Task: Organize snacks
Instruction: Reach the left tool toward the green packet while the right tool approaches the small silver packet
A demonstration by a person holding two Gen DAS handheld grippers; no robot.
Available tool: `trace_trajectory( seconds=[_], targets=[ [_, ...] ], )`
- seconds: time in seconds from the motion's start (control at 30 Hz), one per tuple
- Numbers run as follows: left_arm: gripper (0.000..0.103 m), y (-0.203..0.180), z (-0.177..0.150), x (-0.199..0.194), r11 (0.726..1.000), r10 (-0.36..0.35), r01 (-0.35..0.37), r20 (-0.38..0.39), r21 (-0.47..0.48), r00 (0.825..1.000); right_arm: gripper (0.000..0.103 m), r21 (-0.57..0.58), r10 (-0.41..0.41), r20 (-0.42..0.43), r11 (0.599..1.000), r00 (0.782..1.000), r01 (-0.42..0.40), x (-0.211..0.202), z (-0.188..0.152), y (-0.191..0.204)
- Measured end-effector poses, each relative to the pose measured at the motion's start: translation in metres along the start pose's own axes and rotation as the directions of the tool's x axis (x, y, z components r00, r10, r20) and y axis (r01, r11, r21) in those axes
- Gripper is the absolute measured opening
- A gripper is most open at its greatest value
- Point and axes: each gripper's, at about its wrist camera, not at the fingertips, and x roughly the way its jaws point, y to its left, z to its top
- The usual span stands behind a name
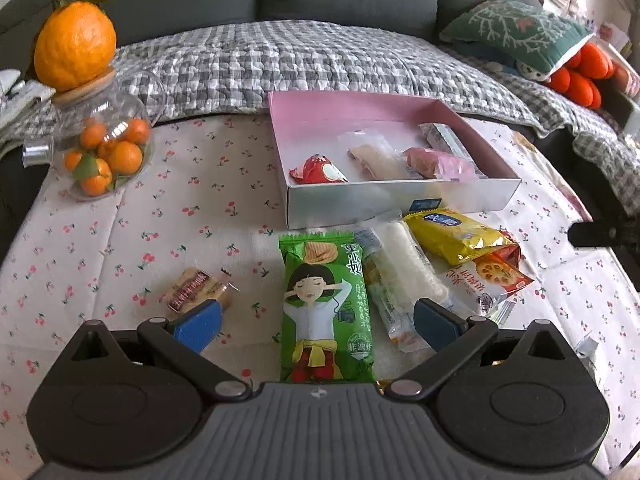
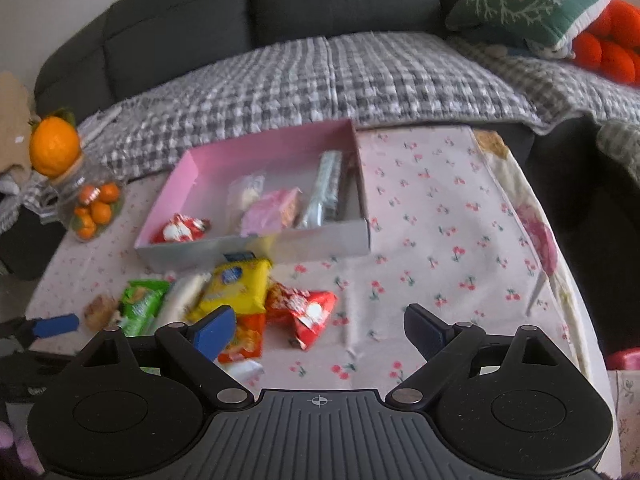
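A pink-lined box [image 1: 304,116] [image 2: 188,168] on the cherry-print cloth holds several wrapped snacks. In front of it lie a green chip packet [image 1: 326,308] [image 2: 140,306], a white roll [image 1: 404,268], a yellow packet [image 1: 456,236] [image 2: 236,288], an orange-red packet [image 1: 500,276] and a small brown biscuit pack [image 1: 196,288]. My left gripper [image 1: 316,326] stands open above the green packet, its blue pads apart from it on both sides. My right gripper [image 2: 320,330] is open over a red triangular packet [image 2: 312,314], nothing pressed between its fingers.
A glass jar of small oranges [image 1: 100,152] [image 2: 90,208] with a big orange on its lid [image 1: 74,48] stands at the table's left. A grey sofa with a checked blanket [image 1: 300,60] lies behind. The cloth right of the box [image 2: 440,240] is bare.
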Motion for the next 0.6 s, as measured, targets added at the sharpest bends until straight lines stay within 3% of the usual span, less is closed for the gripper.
trace_trajectory(
  seconds=[0.13, 0.27, 0.6],
  targets=[
    [0.095, 0.001, -0.002, 0.005, 0.999, -0.029, 0.029, -0.009, -0.015, 1.0, 0.093, 0.018, -0.049, -0.1, 0.999, 0.994, 0.051, 0.003, -0.006, -0.004],
    [0.088, 0.002, -0.005, 0.009, 0.998, -0.051, 0.051, -0.018, -0.026, 0.999, 0.093, 0.02, -0.005, -0.172, 1.0, 0.985, 0.009, 0.003, -0.018, -0.006],
    [0.076, 0.001, -0.006, 0.012, 0.996, -0.088, 0.087, -0.029, -0.026, 0.996, 0.093, -0.063, -0.021, -0.314, 0.998, 0.949, 0.002, 0.013, -0.051, -0.005]
  ],
)
